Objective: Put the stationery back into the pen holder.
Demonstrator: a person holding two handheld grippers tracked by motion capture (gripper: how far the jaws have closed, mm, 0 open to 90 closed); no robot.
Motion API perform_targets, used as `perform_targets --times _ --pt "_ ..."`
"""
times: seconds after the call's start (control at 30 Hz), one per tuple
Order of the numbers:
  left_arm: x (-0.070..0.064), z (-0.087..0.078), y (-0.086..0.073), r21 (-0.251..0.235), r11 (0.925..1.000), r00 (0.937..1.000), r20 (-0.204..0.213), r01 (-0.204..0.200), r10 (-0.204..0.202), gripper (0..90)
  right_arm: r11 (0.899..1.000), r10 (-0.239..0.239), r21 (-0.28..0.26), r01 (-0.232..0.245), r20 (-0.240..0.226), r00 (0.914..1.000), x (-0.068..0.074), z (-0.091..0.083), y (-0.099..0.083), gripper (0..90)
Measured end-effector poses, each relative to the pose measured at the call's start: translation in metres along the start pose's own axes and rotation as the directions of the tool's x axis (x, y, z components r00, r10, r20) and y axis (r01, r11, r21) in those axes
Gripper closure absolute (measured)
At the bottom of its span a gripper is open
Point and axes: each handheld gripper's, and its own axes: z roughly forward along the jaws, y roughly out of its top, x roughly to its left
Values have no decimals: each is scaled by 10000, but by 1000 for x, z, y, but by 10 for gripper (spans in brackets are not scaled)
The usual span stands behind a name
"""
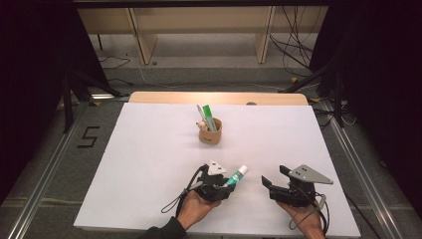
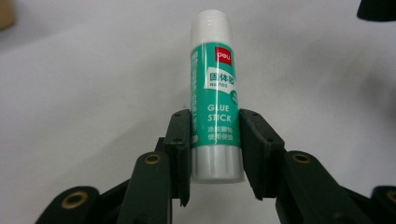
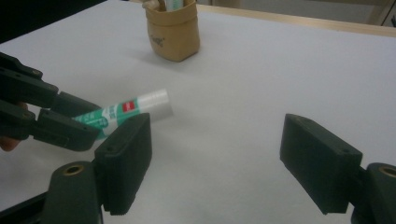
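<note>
Glue stick pinched in left tongs, gripped by its lower body, white cap end pointing out, held just above the white table. Right tongs spread wide, holding nothing, just beside it. Pickup looks done; likely left: drop it in the tan holder further back. Count: one glue stick in hand, one holder, a few items already inside – can't tell exact number

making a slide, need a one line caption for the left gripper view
Left claw shut on the lower half of a green glue stick, white cap pointing away over the white table.
</note>
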Motion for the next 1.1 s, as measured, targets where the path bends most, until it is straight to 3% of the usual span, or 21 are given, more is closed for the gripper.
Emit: perform_targets --times 0.1,0.27,0.47,0.57,0.63,0.67,0.73,0.77,0.9,1.03,1.1 --pt "8 -11 -4 -367 9993 9998 -194 -37 29 659 9999 -156 -65 156 -68 9999 3 0 2 257" --pt "22 -28 -12 -831 9965 9997 -234 21 -40 660 9994 340 -33 -344 -750 9966 10 3 4 248" --pt "31 -48 -21 -1340 9910 9998 -191 -46 21 659 9905 1323 -114 -1373 -1982 9712 18 9 6 237" --pt "33 -56 -24 -1603 9870 9998 -178 -144 117 659 9796 1927 -60 -2009 -2564 9472 22 15 7 239" --pt "34 -60 -24 -1700 9851 9995 -213 -277 245 659 9788 1990 65 -2049 -2700 9421 26 20 8 242" --pt "35 -61 -25 -1792 9836 9997 -185 -208 178 659 9752 2151 119 -2209 -2836 9345 28 23 8 241" --pt "34 -64 -26 -1821 9828 9994 -154 -319 296 659 9598 2719 254 -2795 -3317 9034 30 28 9 242" --pt "34 -65 -26 -1872 9816 9993 -178 -368 341 659 9553 2863 315 -2941 -3472 8930 31 30 10 242" --pt "31 -67 -26 -1995 9788 9989 -121 -474 459 659 9518 2982 563 -3014 -3979 8676 40 41 13 251" --pt "30 -66 -27 -1998 9781 9983 -114 -579 568 659 9353 3448 893 -3423 -4460 8259 46 52 16 251" --pt "29 -67 -27 -2033 9774 9983 -101 -575 567 659 9334 3499 934 -3464 -4497 8218 47 57 17 255"
